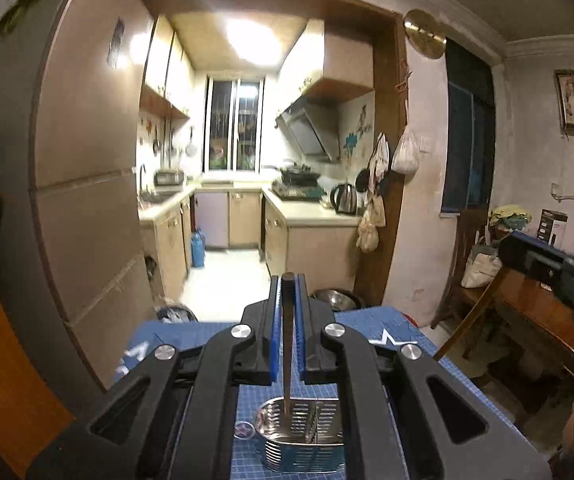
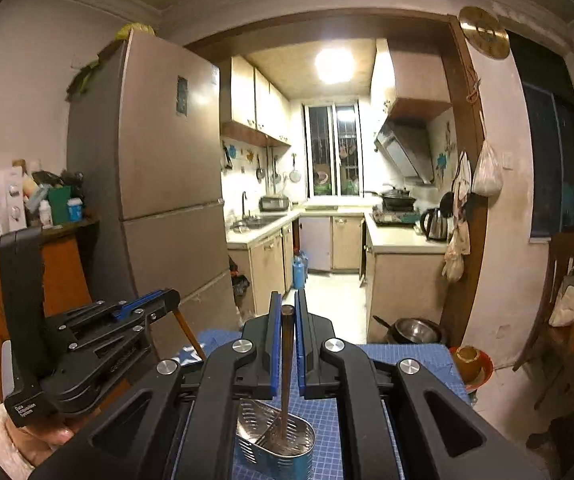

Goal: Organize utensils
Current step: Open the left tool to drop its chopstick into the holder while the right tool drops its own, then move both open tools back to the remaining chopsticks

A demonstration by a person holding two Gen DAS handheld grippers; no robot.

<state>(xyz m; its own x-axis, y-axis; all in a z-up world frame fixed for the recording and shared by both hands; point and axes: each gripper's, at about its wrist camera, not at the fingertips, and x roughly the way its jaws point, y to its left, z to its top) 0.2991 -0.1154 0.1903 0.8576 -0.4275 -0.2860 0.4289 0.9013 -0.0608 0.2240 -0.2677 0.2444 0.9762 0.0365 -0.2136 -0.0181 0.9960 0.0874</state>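
Left gripper [image 1: 287, 292]: fingers closing on a thin dark stick [image 1: 287, 344], probably a chopstick, held upright with its tip dipping into the caddy [image 1: 303, 436].

Right gripper [image 2: 287, 308]: fingers pinching a second stick [image 2: 286, 368], round-topped, likewise upright, its tip reaching into the caddy in the right wrist view. The two views are framing the caddy differently; which compartment each stick is entering cannot be told for certain.

Risks, as judged:
- Both grippers are crowding one small container; the fingers could be knocking together, or one stick could be fouling the other.
- The caddy is standing loose on the blue mat [image 1: 367, 320]; a sideways push from a stick against the divider or wall could be tipping or sliding it.
- A release from this height could be letting a stick bounce or lean out over the rim.

Containers:
- Caddy: perforated metal, divided inside, holding nothing visible beyond the stick tips.
- Steel basin [image 2: 417, 330] on the floor beyond the mat: contents not readable.
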